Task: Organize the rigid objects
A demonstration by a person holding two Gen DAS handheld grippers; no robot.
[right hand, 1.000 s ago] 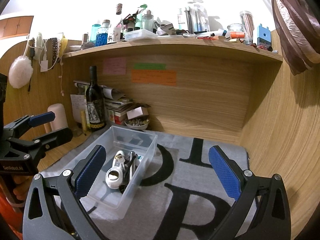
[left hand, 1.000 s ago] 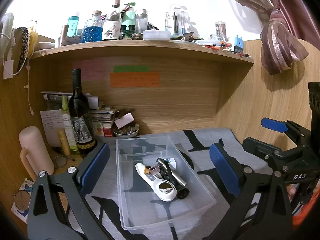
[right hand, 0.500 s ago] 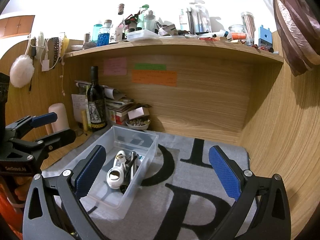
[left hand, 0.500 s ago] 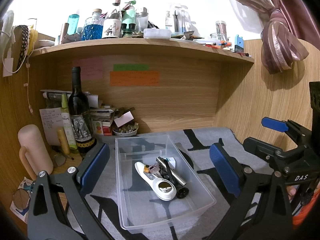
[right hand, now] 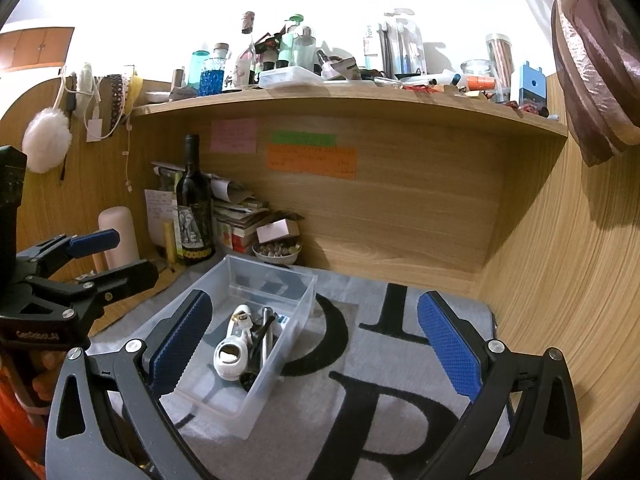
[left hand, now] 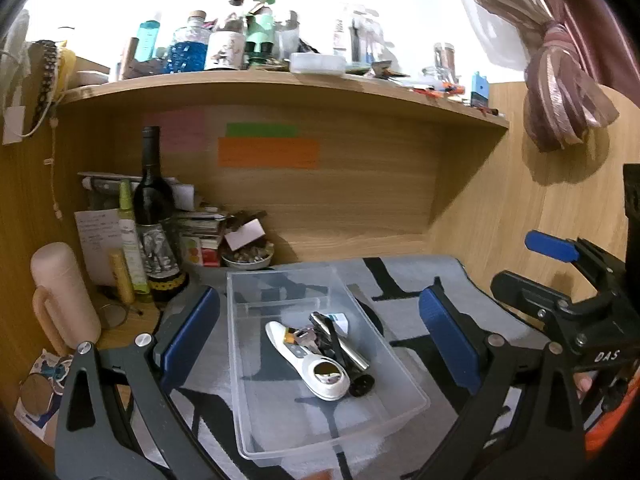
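Two grippers hover with jaws spread wide and empty: the left gripper (left hand: 318, 330) above the clear rectangular plastic bin (left hand: 400, 372), the right gripper (right hand: 314, 342) beside it over the grey letter-printed mat (right hand: 384, 364). Inside the bin lie a white oval-headed handheld device (left hand: 310, 362), a shiny metal cylinder (left hand: 344, 346) and keys (left hand: 302, 336), touching. Behind stand a dark glass wine bottle (left hand: 154, 216), a pale pink cylindrical flask (left hand: 62, 292) and stacked papers.
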